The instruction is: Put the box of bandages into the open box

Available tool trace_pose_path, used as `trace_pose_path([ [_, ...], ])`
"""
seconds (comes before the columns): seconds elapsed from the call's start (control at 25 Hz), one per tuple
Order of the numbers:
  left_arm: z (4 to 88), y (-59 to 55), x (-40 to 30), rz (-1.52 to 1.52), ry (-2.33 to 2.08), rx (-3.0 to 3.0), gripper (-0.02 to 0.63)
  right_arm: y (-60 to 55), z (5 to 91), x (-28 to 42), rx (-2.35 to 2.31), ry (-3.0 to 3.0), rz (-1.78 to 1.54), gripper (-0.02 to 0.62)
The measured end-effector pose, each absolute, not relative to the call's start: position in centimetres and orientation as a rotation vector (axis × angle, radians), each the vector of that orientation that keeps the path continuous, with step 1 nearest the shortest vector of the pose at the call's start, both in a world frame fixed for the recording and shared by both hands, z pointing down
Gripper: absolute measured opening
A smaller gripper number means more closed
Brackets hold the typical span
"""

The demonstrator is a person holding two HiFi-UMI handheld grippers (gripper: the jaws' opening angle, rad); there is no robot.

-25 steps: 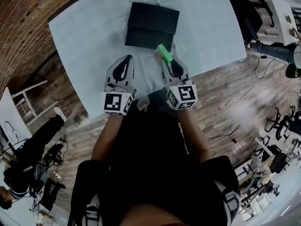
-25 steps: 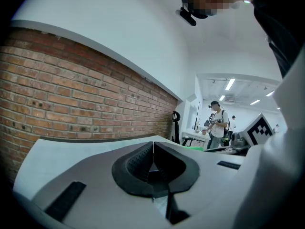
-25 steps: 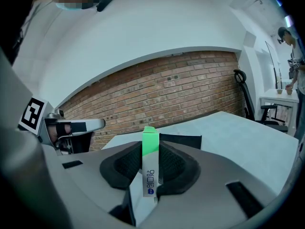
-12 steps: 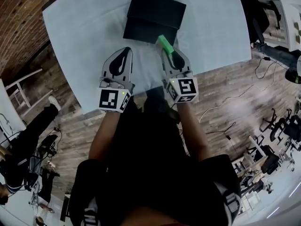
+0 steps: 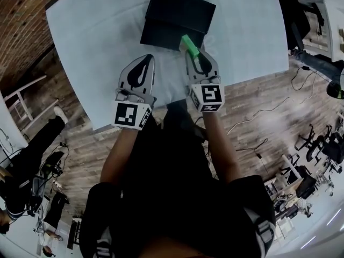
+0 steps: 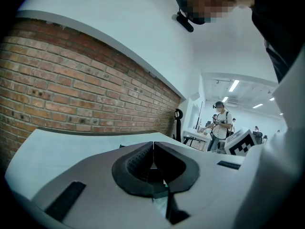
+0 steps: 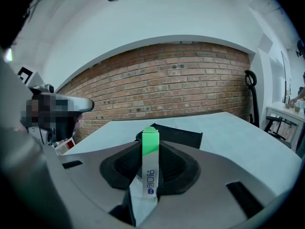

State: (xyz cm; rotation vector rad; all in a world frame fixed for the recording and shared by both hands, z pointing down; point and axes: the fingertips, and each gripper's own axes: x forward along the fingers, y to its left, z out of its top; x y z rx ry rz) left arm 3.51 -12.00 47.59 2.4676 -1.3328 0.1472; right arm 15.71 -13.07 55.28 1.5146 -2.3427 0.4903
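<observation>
Bandage box [image 7: 150,168] is clamped in the R gripper [image 7: 150,147]. Jaws are closed on its two wide faces, approx. mid-length. It stands on edge, white printed end back toward the cam, green end poking out past the tips. Nothing else btwn the pads. L gripper [image 6: 153,146] sits alongside, jaws closed tip to tip w/ nothing in them.

Handling, my read: small thin-card carton, prob. v. light, so weight is no issue. Walls look soft-ish, so a harder squeeze would dent it. Glossy printed faces could slide if the grip goes slack. Present hold looks right: flat faces against ribbed pads, near the middle, so it shouldn't pivot. The free green end gives a lead-in to go in nose first.

Further out, per the head view, both grippers are over the near part of the table [image 5: 97,47], which has a pale cloth on it. The green end shows right at the near right corner of the open box [image 5: 183,9]. That box is black, in two overlapping parts, and I can't tell which part is the lid. Height of the carton above it also can't be told. Its inside is too dark to read. Past it is more cloth, then the brick wall [image 7: 181,89].
</observation>
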Motion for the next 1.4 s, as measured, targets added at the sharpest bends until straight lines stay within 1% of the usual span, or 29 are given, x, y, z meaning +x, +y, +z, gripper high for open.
trace_pose_path([
  [0.16,47.4,-12.2,4.1,0.155,-1.32,2.486,0.032,-13.4,56.3,15.9,1.505,-2.315,0.484,0.109],
  [0.4,47.8,-12.4,3.9,0.158,-1.322,2.475,0.032,-13.8,57.6,15.2,1.399,-2.242,0.311,0.109],
  [0.68,47.9,-12.8,4.2,0.165,-1.315,2.469,0.032,-14.4,58.6,14.4,1.288,-2.2,0.222,0.109],
  [1.4,48.3,-13.3,2.7,0.169,-1.338,2.443,0.032,-14.9,60.5,11.7,1.155,-2.187,0.172,0.114],
])
